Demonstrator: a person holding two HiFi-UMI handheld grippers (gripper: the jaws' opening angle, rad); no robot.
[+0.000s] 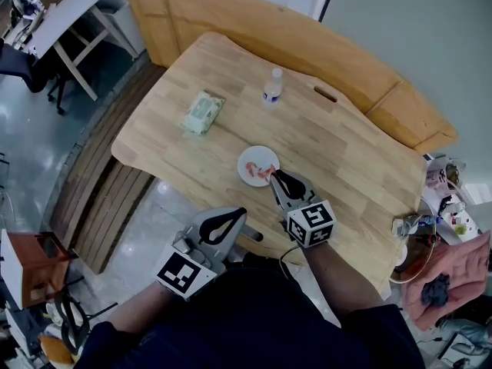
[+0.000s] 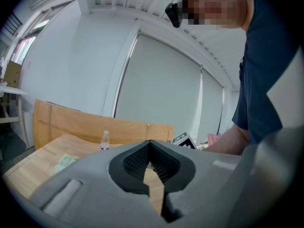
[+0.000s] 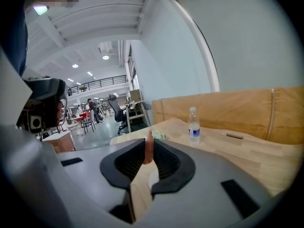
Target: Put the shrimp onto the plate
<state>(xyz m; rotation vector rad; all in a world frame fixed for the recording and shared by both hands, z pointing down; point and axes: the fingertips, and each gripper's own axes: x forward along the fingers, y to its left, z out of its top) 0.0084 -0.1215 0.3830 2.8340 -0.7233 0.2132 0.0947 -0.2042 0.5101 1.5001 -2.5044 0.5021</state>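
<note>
Right tool (image 1: 278, 177) pinches one shrimp (image 3: 148, 148), tips narrow around it, at the 4 o'clock rim of the single white plate (image 1: 250, 160). Left tool (image 1: 234, 215) is closed on nothing, off the worktop's (image 1: 346, 152) near edge. One bottle (image 1: 272, 87) stands at 12 o'clock from the plate, one wipes pack (image 1: 203, 112) at 10. The shrimp's lower end is hidden inside the tool, and I can't tell whether it touches the plate.

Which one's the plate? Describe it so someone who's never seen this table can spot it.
Start at the light wooden table; near its front edge, by the person, lies a small round white plate. The green wipes pack and clear bottle sit farther back; only the plate has the right hand-held gripper at its rim, pinching an orange shrimp.
</note>
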